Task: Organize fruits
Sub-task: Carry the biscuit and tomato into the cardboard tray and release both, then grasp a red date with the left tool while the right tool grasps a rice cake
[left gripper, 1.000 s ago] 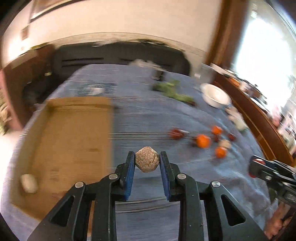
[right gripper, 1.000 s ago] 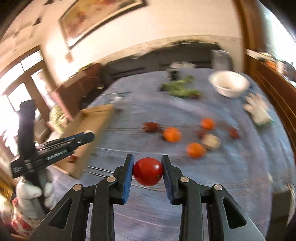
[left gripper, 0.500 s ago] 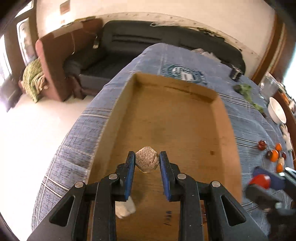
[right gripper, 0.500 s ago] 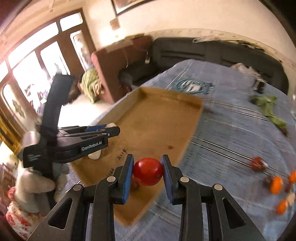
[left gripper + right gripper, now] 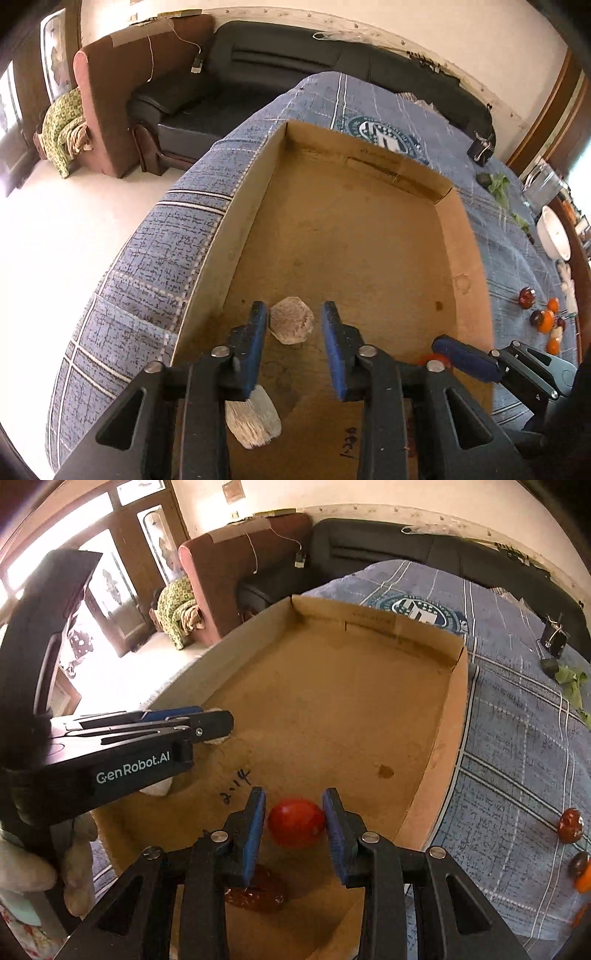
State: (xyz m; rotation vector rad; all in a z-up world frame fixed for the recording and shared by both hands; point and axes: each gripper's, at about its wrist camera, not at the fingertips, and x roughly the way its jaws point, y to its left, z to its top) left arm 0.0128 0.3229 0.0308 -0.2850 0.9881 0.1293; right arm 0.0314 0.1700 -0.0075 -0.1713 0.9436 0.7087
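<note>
Fruits are seen inside the cardboard tray (image 5: 236, 229): a beige faceted fruit (image 5: 291, 325) between the left gripper (image 5: 293, 332) jaws, which have just been opening and stand clear of it. A red tomato (image 5: 295, 821) lies between the right gripper (image 5: 294, 821) jaws, likewise just opened, near the tray's front edge.

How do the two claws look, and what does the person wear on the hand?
Both claws, left and right, have black frames with triangular cut-outs, silver rivets and blue pads. The left claw's side bears white "GenRobot.AI" lettering. The hand holding it wears a pale glove, above a floral sleeve. No cables show.
</note>
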